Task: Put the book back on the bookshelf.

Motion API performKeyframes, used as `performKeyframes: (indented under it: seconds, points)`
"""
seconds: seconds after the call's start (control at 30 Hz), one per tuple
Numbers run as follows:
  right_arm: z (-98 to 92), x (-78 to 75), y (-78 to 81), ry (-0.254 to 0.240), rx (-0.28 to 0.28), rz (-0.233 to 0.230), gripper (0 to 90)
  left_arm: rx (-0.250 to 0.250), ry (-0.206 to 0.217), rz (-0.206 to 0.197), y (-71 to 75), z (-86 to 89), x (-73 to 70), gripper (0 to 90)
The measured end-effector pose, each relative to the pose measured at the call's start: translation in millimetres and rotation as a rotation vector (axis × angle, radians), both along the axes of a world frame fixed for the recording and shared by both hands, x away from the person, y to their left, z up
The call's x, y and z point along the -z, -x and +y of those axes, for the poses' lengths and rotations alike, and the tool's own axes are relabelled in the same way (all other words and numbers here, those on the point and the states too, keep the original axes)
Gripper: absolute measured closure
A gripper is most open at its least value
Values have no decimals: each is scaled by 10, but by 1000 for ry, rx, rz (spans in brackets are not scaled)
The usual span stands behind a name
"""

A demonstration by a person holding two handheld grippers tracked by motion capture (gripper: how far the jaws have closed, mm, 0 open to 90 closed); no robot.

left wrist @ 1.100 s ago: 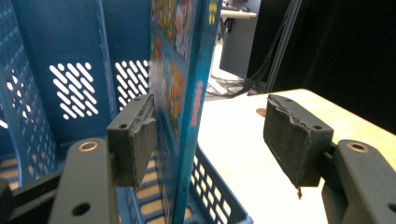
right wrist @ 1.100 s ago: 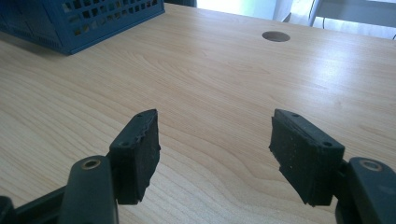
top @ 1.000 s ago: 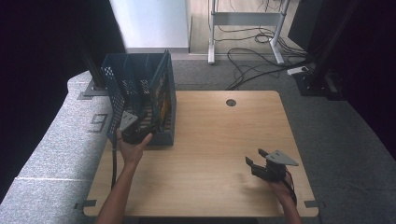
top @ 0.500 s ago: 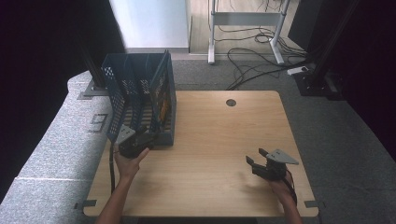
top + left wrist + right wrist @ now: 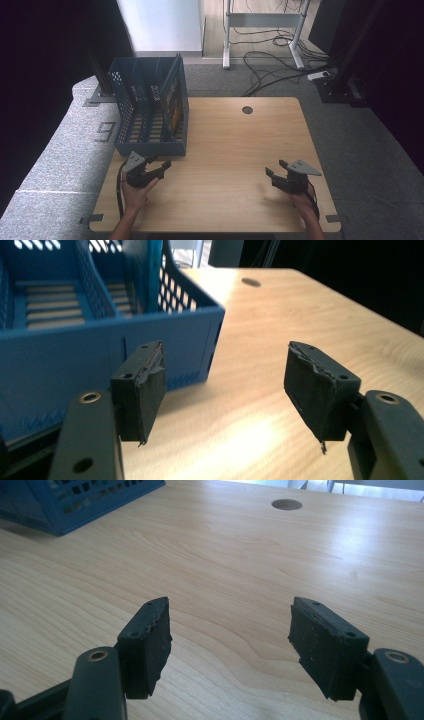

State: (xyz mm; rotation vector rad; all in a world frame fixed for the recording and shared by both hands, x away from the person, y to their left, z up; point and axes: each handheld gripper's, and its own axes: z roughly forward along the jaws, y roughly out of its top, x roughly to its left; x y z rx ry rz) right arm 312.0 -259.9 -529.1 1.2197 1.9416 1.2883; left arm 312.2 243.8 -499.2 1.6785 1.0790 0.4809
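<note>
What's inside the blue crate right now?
The blue crate has divider walls; something orange-yellow stands in its right-hand compartment, mostly hidden by the divider. The other compartments show bare slatted floor.

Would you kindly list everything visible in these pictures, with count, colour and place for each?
crate: one, blue, perforated walls, divided into compartments, on the table's far left corner.
item in the crate: one, yellowish and dark, standing in the right compartment; too unclear to identify.
table: one, light wood, centre of the high view.
cable hole: one, dark, round, near the table's far edge.
floor cables: several, black, on the floor beyond the table.
left gripper: one, black, jaws open with nothing between them, just before the crate.
right gripper: one, black, open, nothing between its jaws, near the table's right front.
</note>
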Motion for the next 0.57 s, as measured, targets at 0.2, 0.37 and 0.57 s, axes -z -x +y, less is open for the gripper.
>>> performKeyframes:
  seconds: [0.2, 0.37, 0.57]
  points:
    - [-14, 8, -9, 1, 14, 10, 320, 24, 8, 29, 63, -20, 129, 329]
    - [-14, 10, -10, 7, 18, 13, 320, 27, 11, 41, 31, -61, 160, 324]
    - [-36, 11, -8, 3, 28, 17, 320, 35, 9, 45, 30, -75, 170, 317]
